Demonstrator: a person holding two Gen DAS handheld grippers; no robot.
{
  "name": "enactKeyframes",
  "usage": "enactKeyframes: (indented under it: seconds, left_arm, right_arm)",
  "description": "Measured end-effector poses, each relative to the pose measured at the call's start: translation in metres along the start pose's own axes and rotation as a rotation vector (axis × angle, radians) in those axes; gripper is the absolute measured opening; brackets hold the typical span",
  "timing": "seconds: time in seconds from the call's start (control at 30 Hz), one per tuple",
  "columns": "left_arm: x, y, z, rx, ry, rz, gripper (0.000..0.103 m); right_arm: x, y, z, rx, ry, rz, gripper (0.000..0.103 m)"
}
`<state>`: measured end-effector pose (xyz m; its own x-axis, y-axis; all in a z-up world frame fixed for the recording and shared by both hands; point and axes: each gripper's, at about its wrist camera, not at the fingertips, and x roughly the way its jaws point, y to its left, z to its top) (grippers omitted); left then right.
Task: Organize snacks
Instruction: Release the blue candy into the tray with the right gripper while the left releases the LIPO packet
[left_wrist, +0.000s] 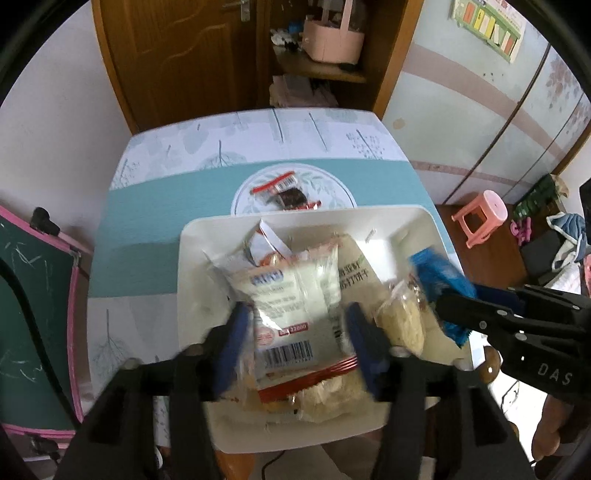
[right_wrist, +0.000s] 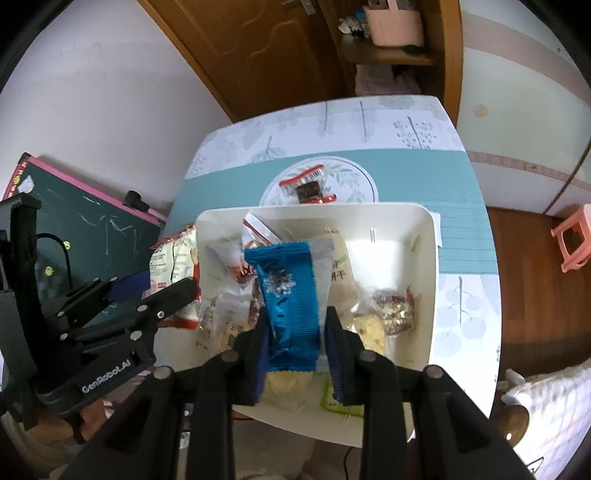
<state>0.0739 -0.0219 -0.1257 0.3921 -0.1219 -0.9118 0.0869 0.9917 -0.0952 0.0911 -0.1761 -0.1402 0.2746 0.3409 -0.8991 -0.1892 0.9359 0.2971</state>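
A table (left_wrist: 140, 229) with a teal patterned cloth carries a white bin (right_wrist: 428, 295) full of snack packets. Above it, the left gripper (left_wrist: 295, 332) clamps a pale packet with a barcode (left_wrist: 284, 317). The right gripper (right_wrist: 295, 332) clamps a blue foil packet (right_wrist: 291, 295) (crinkled, upright). Beyond the bin lies a small red-edged dark snack (left_wrist: 286, 192).

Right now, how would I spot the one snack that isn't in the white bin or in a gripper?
Start at the table with the teal and white leaf-print cloth and find the round leaf medallion at its middle, just beyond the white plastic bin. There lies a small clear packet with red ends and a dark brown block inside. It alone rests on the bare cloth; the other snacks sit in the bin or are gripped.
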Motion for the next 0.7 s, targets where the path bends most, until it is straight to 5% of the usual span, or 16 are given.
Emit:
enactKeyframes:
  seconds: [0.03,0.07,0.7]
  left_arm:
    - [0.001,0.001,-0.001,-0.003,0.007,0.001,0.085]
    - [0.001,0.001,-0.002,-0.005,0.005,0.0,0.087]
    - [0.001,0.005,-0.003,-0.021,0.017,0.019,0.087]
  right_arm:
    - [0.002,-0.002,-0.001,0.012,0.009,0.001,0.033]
    - [0.002,-0.003,-0.001,0.021,0.013,0.002,0.038]
    - [-0.008,0.004,0.0,0.011,-0.031,-0.038,0.042]
